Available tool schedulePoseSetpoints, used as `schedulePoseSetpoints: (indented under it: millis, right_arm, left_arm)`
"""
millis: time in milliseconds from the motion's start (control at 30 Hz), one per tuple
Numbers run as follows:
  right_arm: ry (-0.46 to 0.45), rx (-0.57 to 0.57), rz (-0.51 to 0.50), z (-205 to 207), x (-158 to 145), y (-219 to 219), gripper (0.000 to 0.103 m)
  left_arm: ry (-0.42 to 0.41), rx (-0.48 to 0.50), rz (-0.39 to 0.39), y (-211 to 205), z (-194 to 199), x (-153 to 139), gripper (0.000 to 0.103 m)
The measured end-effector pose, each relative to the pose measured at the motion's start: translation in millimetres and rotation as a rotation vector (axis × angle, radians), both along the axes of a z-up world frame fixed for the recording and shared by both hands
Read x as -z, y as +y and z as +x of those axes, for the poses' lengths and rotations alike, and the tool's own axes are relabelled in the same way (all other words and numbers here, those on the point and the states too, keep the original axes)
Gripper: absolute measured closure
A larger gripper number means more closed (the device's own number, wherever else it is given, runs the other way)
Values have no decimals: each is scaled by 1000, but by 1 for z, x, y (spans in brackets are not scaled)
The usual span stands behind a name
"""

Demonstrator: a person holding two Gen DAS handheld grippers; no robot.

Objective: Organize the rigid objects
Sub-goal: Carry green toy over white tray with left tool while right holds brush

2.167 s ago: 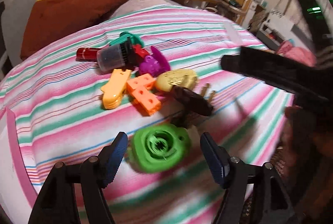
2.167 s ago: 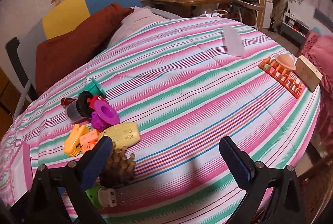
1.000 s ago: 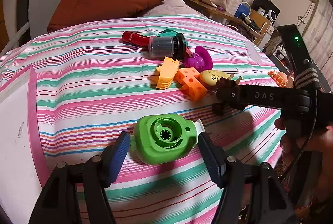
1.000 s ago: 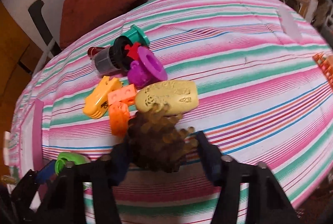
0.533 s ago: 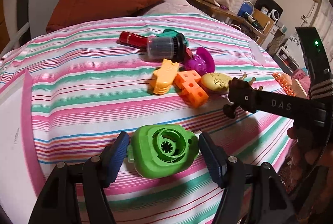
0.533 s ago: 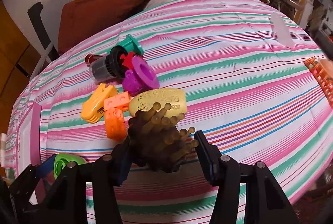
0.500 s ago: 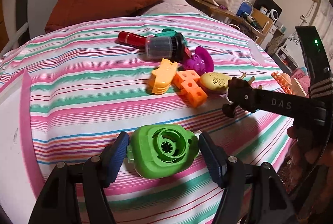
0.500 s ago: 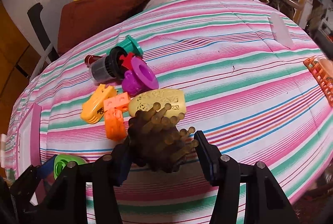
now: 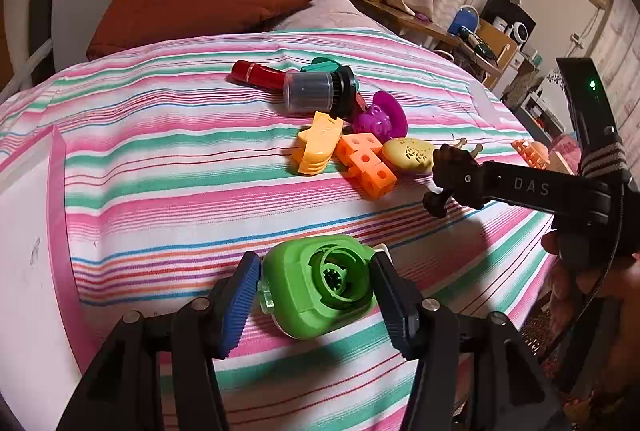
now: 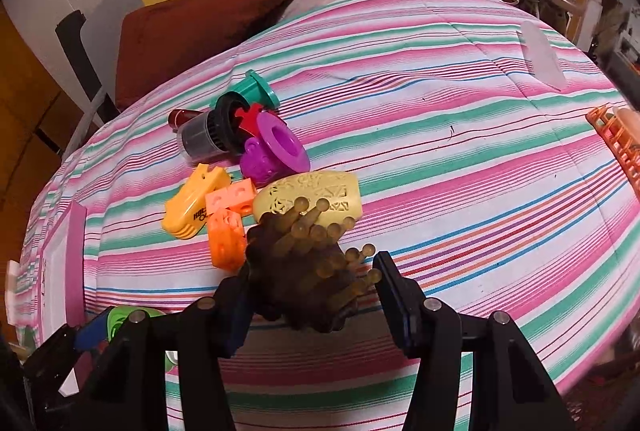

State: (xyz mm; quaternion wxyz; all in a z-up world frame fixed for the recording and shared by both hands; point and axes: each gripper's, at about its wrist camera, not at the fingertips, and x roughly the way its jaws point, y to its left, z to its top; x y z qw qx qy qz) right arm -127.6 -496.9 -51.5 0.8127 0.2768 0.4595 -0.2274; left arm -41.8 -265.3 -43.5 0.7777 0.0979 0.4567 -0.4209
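left tool point(image 9: 316, 295): clamped on the green case point(image 9: 318, 287), pads flat on its two sides, just above the bed point(image 9: 160, 151) near the front edge

right tool point(image 10: 312, 295): closed around the brown spiky toy point(image 10: 308, 263), held a bit off the bed, right next to the yellow pod point(image 10: 316, 191) in the pile

green case: looks like hard molded plastic, light, stiff enough not to give. The rounded corners are probably a bit slick, so I'd stick with the flat sides like the grip has now. The little clear tab on its left side looks snappable, keep the pads off it

spiky toy: the knobbed amber prongs look rubbery and bendy, so I'd guess it squirms if you pinch the tips. Go for the dark core; whether the pads actually reach it, can't tell, the spikes hide that

pile: orange blocks point(image 10: 226, 227), yellow clip point(image 10: 192, 207), purple spool point(image 10: 276, 151), grey jar point(image 10: 204, 139), all bunched mid-bed toward the left edge. Small and light, so they'd probably skate on the blanket if nudged
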Motion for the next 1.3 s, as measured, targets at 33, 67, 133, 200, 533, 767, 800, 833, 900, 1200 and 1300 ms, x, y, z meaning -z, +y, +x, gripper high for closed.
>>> schedulePoseSetpoints:
  millis: [33,67,133,200,533,767,800,833,900,1200,1300]
  right_arm:
    - [1,0,-1,-1,0,0,47]
    - [0,1,0,-1,0,0,47]
    - [-2,2,0,-1,0,0,47]
    - [0,0,-4,0,-1,1,47]
    - [1,-3,-4,1,0,2,47]
    - [4,-12,0,2,1,3,46]
    - [1,-17,-1,2,0,3,47]
    - [-3,-23,-1,3,0,4,47]
    - [-14,-36,0,4,-1,7,46]
    - [-97,-118,48,10,-7,25,47]
    - [-107,-126,57,11,-7,27,46]
  left_arm:
    - [0,6,-3,0,-1,0,46]
    - [-2,10,-4,1,-2,0,46]
    - [5,8,-12,3,-2,-1,46]
    - [26,1,-30,7,0,-2,48]
    - [62,-53,-69,20,13,-8,48]
    - [37,-121,-141,43,33,-38,48]
    - [26,-135,-144,48,36,-41,48]
    - [22,-146,-146,52,40,-44,48]
    - [16,-178,-151,64,49,-47,48]
    - [-2,-384,-139,141,97,-43,48]
    - [-9,-464,-126,168,117,-39,48]
